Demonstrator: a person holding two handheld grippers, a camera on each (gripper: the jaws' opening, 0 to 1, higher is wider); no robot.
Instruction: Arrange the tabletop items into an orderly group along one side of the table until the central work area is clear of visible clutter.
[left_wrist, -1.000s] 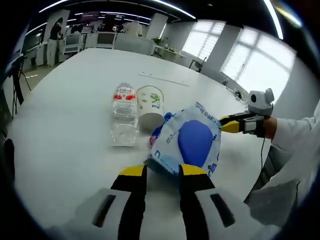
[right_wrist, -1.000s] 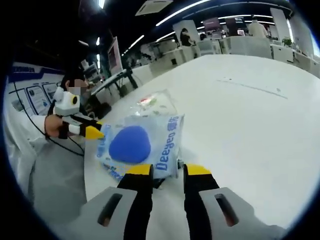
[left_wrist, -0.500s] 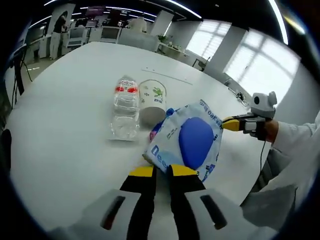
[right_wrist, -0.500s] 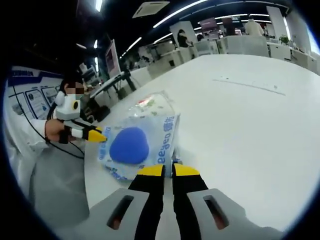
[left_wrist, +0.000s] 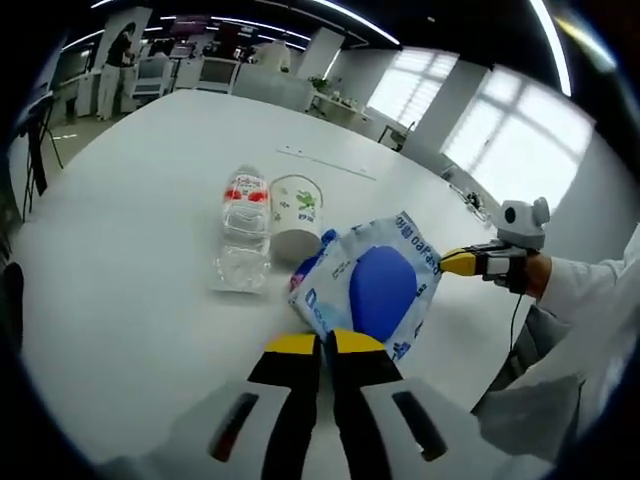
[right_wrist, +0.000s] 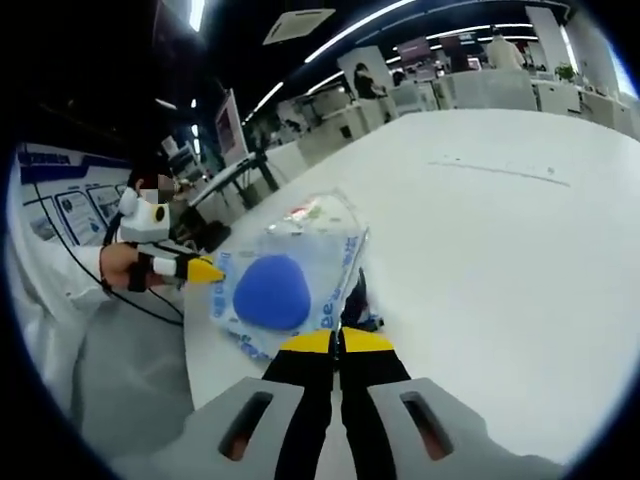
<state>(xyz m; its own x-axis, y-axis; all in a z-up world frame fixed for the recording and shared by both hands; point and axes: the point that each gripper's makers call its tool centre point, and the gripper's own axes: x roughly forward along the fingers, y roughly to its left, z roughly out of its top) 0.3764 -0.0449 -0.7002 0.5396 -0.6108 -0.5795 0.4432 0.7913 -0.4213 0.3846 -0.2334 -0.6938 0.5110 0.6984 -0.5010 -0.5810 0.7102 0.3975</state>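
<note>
the blue-printed bag (left_wrist: 368, 285) hides the paper cup's (left_wrist: 295, 212) base; its print stays unreadable.

Left tongs (left_wrist: 327, 343) and right tongs (right_wrist: 338, 342) both clamped together.

The clear plastic bag (left_wrist: 365, 285) carries blue lettering along its edges, too warped to read. The bottle's (left_wrist: 244, 225) red label and the far wall posters (right_wrist: 60, 210) stay illegible.
</note>
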